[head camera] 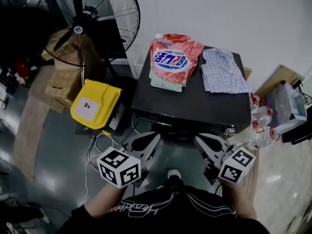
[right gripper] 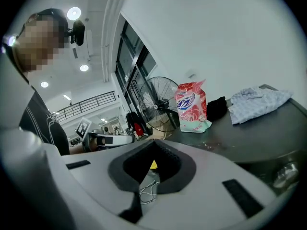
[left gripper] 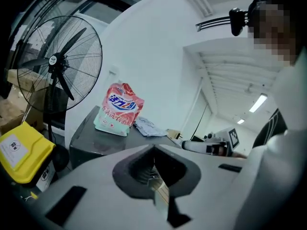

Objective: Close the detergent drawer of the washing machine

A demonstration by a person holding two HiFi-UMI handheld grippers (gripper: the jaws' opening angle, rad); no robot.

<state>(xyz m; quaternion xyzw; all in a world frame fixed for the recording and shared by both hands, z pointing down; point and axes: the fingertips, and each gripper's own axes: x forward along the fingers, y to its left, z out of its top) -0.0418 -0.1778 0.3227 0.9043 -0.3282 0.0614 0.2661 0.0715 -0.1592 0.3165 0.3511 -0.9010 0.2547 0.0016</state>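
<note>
The washing machine [head camera: 190,104] is a dark box seen from above, straight ahead of me. On its top lie a pink detergent pouch [head camera: 173,62] and a checked cloth [head camera: 224,72]. Its front face is in shadow, and I cannot make out the detergent drawer there. My left gripper [head camera: 155,138] hangs in front of the machine's left front corner, jaws shut and holding nothing. My right gripper [head camera: 198,140] is level with it towards the right front corner, also shut and holding nothing. Both are short of the machine. The pouch [left gripper: 118,110] and the pouch [right gripper: 192,107] appear in both gripper views.
A big standing fan [head camera: 92,18] rises at the left beside cardboard boxes [head camera: 58,77]. A yellow bag [head camera: 95,104] and loose cables [head camera: 97,145] lie on the floor left of the machine. Plastic bottles [head camera: 258,135] and boxes [head camera: 287,106] crowd the right side.
</note>
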